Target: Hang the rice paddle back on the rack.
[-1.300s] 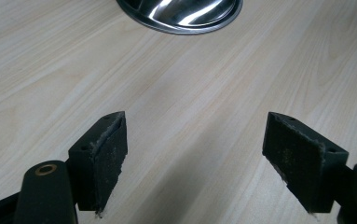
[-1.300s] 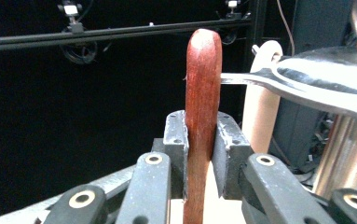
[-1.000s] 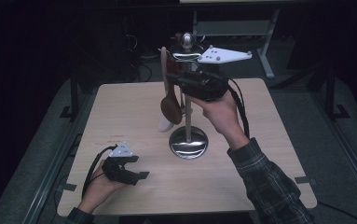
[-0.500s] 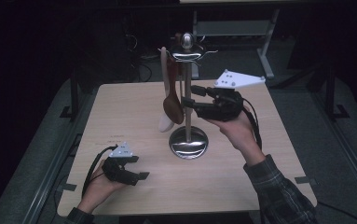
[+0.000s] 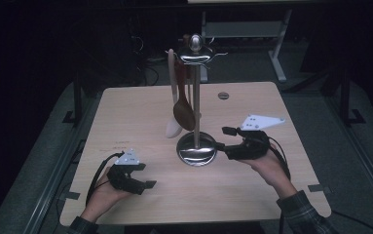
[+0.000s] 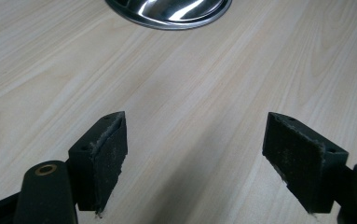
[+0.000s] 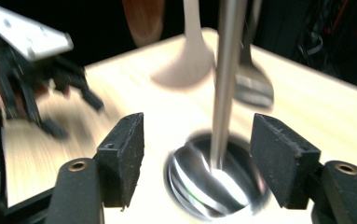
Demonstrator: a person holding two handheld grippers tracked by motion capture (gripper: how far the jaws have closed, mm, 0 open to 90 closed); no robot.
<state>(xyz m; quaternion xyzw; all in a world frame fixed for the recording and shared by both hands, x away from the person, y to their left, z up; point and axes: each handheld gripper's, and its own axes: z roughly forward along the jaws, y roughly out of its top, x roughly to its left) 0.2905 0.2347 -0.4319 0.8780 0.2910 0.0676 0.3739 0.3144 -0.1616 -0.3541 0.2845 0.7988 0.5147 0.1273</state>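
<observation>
Right gripper [image 5: 221, 138] lowered, agape, beside utensil stand [image 5: 196, 153] base, left gripper [image 5: 146, 175] agape

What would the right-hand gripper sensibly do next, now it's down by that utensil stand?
Probably draw back from the stand and settle on the table. The right gripper is open and empty beside the stand's base, the wooden spoon already hangs from the top, and the left gripper rests open.

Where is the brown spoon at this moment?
In the high view, the brown spoon hangs from the stand at the table's middle, left of the pole, beside the pale spoon.
</observation>
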